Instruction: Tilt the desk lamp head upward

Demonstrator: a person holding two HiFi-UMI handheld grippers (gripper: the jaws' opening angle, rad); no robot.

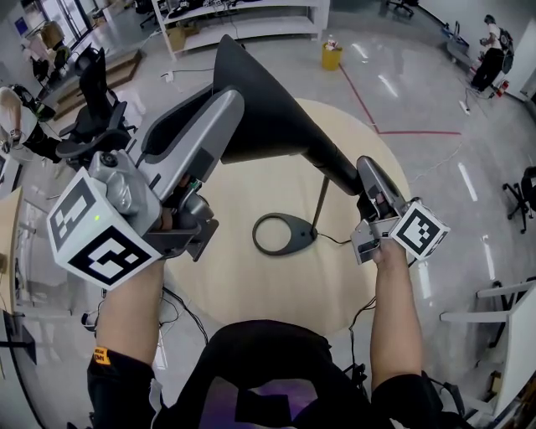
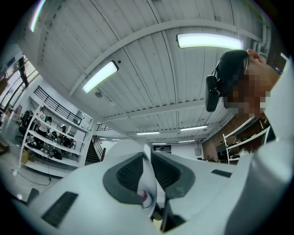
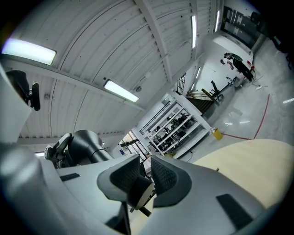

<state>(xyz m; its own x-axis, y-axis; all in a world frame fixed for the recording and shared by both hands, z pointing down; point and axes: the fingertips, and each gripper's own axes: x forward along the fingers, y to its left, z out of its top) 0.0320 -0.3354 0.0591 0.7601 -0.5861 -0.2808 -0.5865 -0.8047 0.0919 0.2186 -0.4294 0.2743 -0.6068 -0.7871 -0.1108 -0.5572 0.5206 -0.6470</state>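
Observation:
A black desk lamp stands on the round pale table (image 1: 251, 289). Its oval base (image 1: 285, 233) and thin stem (image 1: 322, 199) sit mid-table, and its big cone head (image 1: 264, 105) is raised close under my view. My left gripper (image 1: 222, 109) is shut on the head's rim; in the left gripper view the shade's white inner wall (image 2: 131, 148) passes between the pads of the left gripper (image 2: 149, 170). My right gripper (image 1: 365, 172) is shut on the lamp's neck where it meets the stem. In the right gripper view the dark neck end (image 3: 140, 193) sits in the right gripper (image 3: 146, 176), with the head (image 3: 89, 147) to the left.
The lamp's cable (image 1: 339, 241) trails right from the base. Beyond the table are a yellow bin (image 1: 332, 56), white shelving (image 1: 243, 17), red floor tape (image 1: 368, 109), a black chair (image 1: 92, 100) at the left and a person (image 1: 488, 59) at the far right.

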